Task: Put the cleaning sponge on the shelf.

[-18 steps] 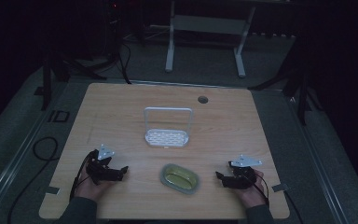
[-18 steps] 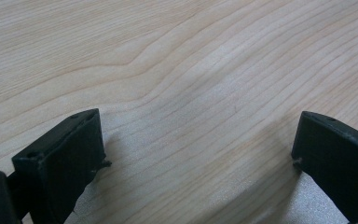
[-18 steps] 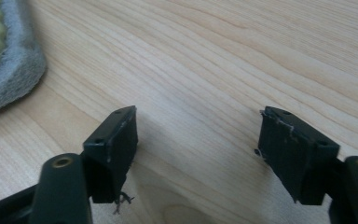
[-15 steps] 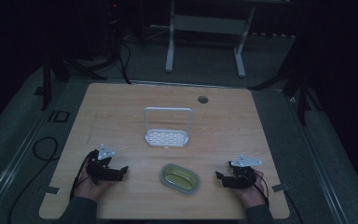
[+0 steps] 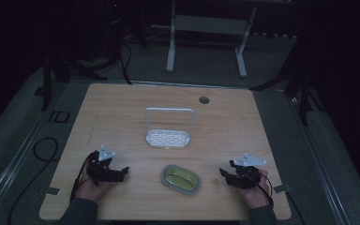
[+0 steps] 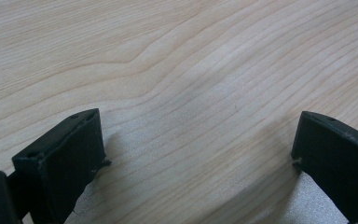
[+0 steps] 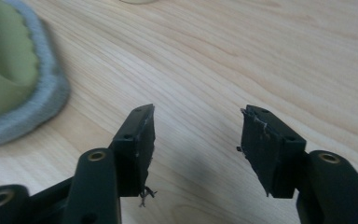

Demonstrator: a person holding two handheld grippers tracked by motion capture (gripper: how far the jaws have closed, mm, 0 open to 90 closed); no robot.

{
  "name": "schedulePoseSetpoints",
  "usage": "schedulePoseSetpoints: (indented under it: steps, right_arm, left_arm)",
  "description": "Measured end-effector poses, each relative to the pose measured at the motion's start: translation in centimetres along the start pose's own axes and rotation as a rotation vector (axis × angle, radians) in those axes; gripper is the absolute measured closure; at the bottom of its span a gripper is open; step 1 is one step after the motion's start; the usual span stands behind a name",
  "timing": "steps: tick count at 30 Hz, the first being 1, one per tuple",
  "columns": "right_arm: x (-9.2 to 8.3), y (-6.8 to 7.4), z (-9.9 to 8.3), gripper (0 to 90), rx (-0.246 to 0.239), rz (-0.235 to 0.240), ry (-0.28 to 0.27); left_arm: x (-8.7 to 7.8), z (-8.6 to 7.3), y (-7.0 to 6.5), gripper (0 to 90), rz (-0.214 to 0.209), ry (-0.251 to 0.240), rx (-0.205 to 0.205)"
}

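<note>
On the light wooden worktop (image 5: 122, 117), a white perforated plastic rack with an upright loop handle (image 5: 167, 136) stands near the middle. An oval green dish with a grey rim (image 5: 182, 178) lies near the front edge. The left gripper (image 5: 122, 171) rests toward the front left corner, jaws spread wide over bare wood. The right gripper (image 5: 223, 174) rests toward the front right corner, jaws spread and empty, just beside the dish.

Light wooden table (image 5: 122, 108) bears a white rack (image 5: 167, 136) mid-table; green oval dish (image 5: 182, 178) near front edge
</note>
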State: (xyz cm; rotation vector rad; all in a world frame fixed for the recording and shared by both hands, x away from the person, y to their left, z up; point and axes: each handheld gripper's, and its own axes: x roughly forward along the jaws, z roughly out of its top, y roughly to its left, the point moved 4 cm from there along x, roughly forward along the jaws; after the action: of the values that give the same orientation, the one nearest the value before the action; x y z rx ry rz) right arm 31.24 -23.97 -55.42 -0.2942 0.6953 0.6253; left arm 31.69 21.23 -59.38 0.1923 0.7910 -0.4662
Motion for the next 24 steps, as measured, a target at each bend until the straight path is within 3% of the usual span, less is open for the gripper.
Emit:
schedulePoseSetpoints:
  steps: [3, 10, 17, 24]
  right_arm:
    - [-0.4, 0.9, 0.7, 47.2, -0.049, -0.011, 0.005]
    - [-1.7, 2.9, 3.2, 51.6, -0.140, 0.017, -0.001]
    - [-1.7, 4.3, 4.8, 54.7, -0.188, 0.046, -0.003]
    - [-1.4, 5.1, 5.9, 55.8, -0.191, 0.082, 0.007]
  left_arm:
    - [0.0, 0.0, 0.0, 2.3, 0.000, 0.000, 0.000]
    - [0.0, 0.0, 0.0, 2.3, 0.000, 0.000, 0.001]
    - [0.0, 0.0, 0.0, 2.3, 0.000, 0.000, 0.000]
    - [0.0, 0.0, 0.0, 2.3, -0.001, -0.001, 0.001]
